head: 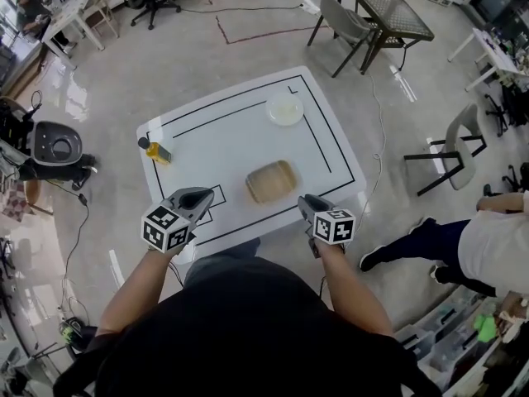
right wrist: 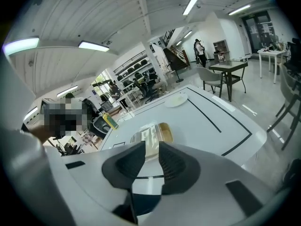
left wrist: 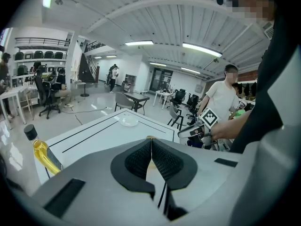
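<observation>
One white table (head: 223,143) on grey floor (head: 190,56) holds bread (head: 271,181).

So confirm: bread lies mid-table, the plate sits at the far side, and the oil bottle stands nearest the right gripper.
No: the head view shows the oil bottle at the left edge of the table, nearest the left gripper. Bread and plate are as stated.
</observation>
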The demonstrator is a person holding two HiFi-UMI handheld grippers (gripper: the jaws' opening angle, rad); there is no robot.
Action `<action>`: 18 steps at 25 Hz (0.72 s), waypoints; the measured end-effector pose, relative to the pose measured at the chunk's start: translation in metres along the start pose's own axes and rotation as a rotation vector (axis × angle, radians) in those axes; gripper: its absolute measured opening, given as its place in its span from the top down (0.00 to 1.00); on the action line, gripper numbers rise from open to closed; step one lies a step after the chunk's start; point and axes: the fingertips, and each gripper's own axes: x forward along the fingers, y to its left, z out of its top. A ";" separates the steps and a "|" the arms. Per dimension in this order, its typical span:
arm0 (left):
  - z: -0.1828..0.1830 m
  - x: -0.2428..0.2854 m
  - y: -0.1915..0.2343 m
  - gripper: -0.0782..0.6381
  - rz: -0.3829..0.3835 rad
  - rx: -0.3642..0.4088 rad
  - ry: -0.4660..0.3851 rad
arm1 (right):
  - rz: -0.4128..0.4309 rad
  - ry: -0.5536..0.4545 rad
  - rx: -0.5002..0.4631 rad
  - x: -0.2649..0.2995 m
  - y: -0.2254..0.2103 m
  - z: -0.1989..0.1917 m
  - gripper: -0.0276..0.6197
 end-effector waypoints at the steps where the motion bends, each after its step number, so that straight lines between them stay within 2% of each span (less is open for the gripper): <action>1: -0.001 0.002 0.002 0.86 -0.003 -0.001 0.003 | 0.004 0.006 0.004 0.004 -0.001 -0.002 0.80; 18: -0.023 0.014 0.029 0.86 -0.010 -0.026 0.061 | 0.066 0.068 0.134 0.059 -0.013 -0.029 0.70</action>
